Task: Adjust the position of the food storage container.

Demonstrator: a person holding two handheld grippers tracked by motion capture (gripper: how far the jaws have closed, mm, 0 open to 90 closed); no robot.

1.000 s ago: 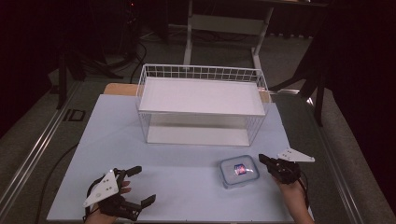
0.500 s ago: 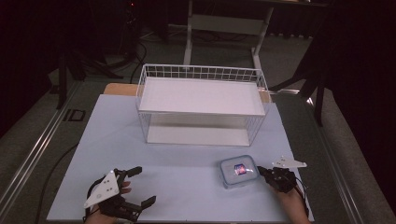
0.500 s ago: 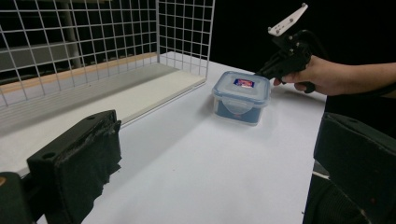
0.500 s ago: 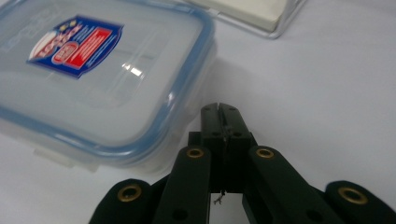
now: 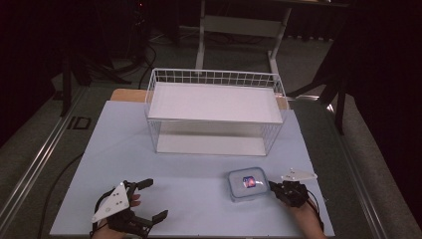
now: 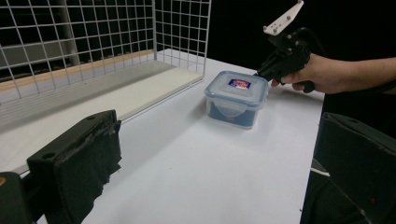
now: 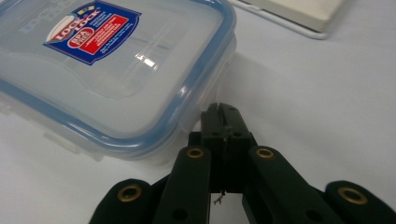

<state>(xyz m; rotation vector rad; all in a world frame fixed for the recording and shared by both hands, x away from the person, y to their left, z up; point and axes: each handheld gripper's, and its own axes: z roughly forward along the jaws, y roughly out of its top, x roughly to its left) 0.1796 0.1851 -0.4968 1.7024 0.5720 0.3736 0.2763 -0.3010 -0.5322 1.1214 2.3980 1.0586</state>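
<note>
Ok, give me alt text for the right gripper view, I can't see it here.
The right gripper, its two black jaws pressed shut together, sits low at the edge of a clear plastic food box with a blue-rimmed lid and a red and blue label. The box stands on a white table, and a corner of a wire basket's white base shows at top right.

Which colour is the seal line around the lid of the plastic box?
Blue. The seal runs around the clear lid of the plastic box; the right gripper view shows it best.

"LOCK & LOCK" on the red-and-blue label (image 7: pixel 92 31) of the container lid (image 7: pixel 107 70), "ID" on the floor (image 5: pixel 79 123)
</note>
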